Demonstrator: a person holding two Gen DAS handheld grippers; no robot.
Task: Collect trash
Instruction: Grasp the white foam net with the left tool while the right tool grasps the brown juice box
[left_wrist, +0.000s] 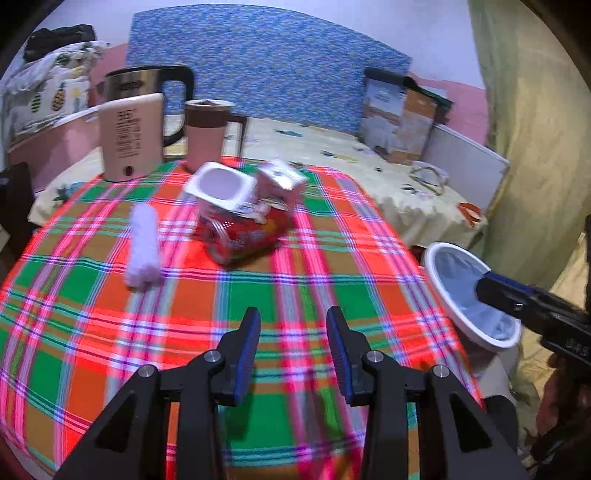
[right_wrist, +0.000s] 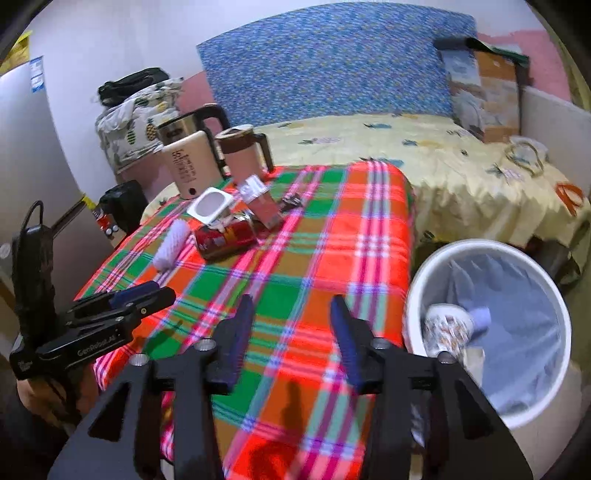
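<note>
On the plaid tablecloth (left_wrist: 258, 295) lie a white square cup (left_wrist: 221, 184), a red can (left_wrist: 243, 232), a small carton (left_wrist: 280, 181) and a white foam roll (left_wrist: 144, 245); the cup (right_wrist: 210, 205), can (right_wrist: 225, 240) and roll (right_wrist: 170, 245) also show in the right wrist view. My left gripper (left_wrist: 293, 317) is open and empty above the cloth, short of the trash. My right gripper (right_wrist: 291, 302) is open and empty near the table's right edge, beside the white bin (right_wrist: 491, 332). A patterned paper cup (right_wrist: 447, 328) lies in the bin.
A kettle (left_wrist: 147, 92), a beige appliance (left_wrist: 131, 136) and a pink mug (left_wrist: 207, 133) stand at the table's far end. A bed (right_wrist: 461, 166) with boxes (right_wrist: 484, 92) lies behind. The bin (left_wrist: 472, 295) stands right of the table.
</note>
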